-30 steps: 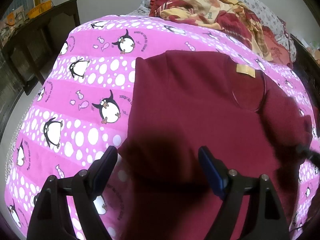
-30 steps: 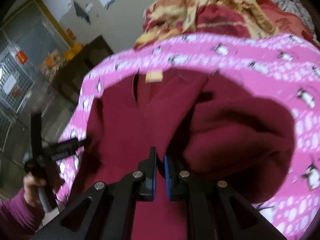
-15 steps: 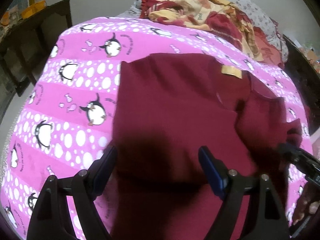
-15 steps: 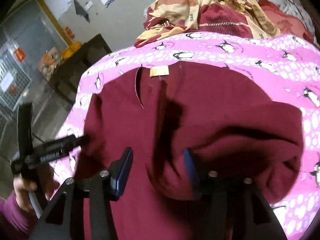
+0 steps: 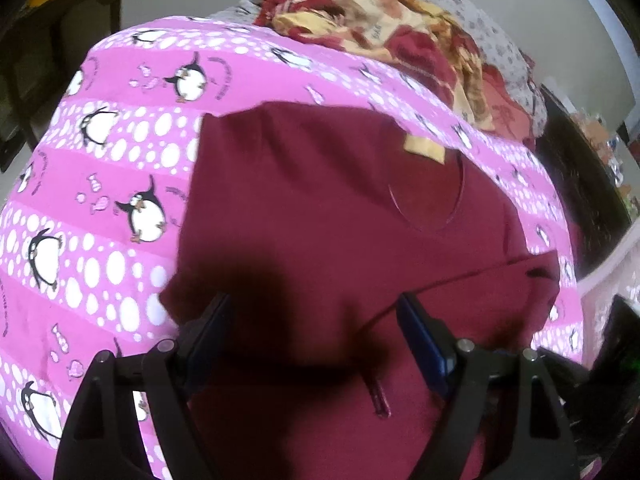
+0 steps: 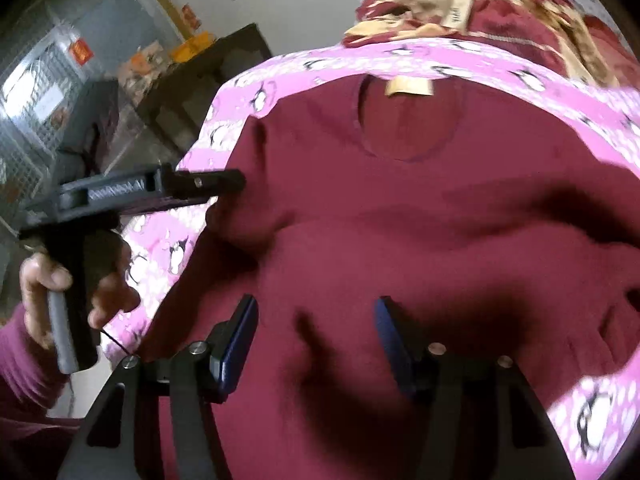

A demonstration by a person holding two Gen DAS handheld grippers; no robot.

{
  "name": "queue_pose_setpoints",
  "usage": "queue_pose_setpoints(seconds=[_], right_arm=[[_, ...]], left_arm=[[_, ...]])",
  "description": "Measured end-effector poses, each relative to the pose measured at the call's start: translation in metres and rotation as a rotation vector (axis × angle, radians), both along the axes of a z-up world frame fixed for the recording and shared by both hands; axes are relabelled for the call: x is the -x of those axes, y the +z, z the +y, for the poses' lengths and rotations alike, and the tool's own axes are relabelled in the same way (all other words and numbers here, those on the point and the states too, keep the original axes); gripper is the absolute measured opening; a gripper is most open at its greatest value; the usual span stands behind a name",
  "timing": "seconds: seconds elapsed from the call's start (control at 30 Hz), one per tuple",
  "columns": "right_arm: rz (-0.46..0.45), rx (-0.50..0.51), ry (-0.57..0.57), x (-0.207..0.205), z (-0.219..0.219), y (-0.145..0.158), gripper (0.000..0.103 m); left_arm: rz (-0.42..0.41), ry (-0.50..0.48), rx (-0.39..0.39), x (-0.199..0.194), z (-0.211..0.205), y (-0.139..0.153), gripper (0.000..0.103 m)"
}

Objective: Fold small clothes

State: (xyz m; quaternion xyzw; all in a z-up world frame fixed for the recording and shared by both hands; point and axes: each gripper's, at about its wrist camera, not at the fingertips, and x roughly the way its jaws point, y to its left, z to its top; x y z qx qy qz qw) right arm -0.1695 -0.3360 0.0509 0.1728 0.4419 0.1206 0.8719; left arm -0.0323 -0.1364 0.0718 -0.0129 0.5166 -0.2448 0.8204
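A maroon garment (image 5: 320, 216) with a tan neck label (image 5: 424, 148) lies on the pink penguin-print bed cover (image 5: 100, 168). Its right sleeve is folded in across the body (image 6: 460, 232). My left gripper (image 5: 316, 320) is open and empty, hovering over the garment's lower left part. My right gripper (image 6: 316, 320) is open and empty above the garment's lower middle. The left gripper also shows in the right wrist view (image 6: 224, 180), held by a hand at the garment's left edge. The garment also shows in the right wrist view (image 6: 400, 200).
A bundle of red and yellow patterned cloth (image 5: 400, 32) lies at the head of the bed. A dark table (image 6: 208, 80) stands off the bed's left side. Dark furniture (image 5: 580, 184) stands to the right.
My right gripper opened, let go of the folded sleeve and pulled back. The sleeve now lies across the body. My left gripper stayed open and shifted toward the garment's left side.
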Motion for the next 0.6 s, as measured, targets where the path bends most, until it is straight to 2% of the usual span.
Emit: queue_pose_setpoints(seconds=[0.17, 0.3, 0.37, 0.43, 0.47, 0.53, 0.6], right_arm=[[-0.030, -0.053, -0.096, 0.036, -0.034, 0.014, 0.069], [-0.022, -0.102, -0.149, 0.053, -0.050, 0.018, 0.070], [-0.036, -0.114, -0.171, 0.061, -0.058, 0.021, 0.070], [-0.052, -0.112, -0.189, 0.066, -0.062, 0.025, 0.071], [-0.059, -0.115, -0.200, 0.069, -0.067, 0.027, 0.072], [-0.067, -0.118, -0.221, 0.072, -0.074, 0.028, 0.073], [-0.068, -0.117, -0.250, 0.075, -0.082, 0.028, 0.073]], left_arm=[[0.001, -0.080, -0.034, 0.015, -0.024, -0.010, 0.082], [-0.046, -0.145, -0.168, 0.022, -0.054, -0.020, 0.082], [-0.017, -0.184, -0.186, 0.026, -0.064, -0.027, 0.069], [-0.015, -0.224, -0.218, 0.033, -0.073, -0.031, 0.039], [-0.027, -0.243, -0.248, 0.037, -0.079, -0.032, 0.036], [-0.037, -0.274, -0.252, 0.042, -0.084, -0.029, 0.011], [-0.025, -0.278, -0.222, 0.040, -0.085, -0.021, 0.011]])
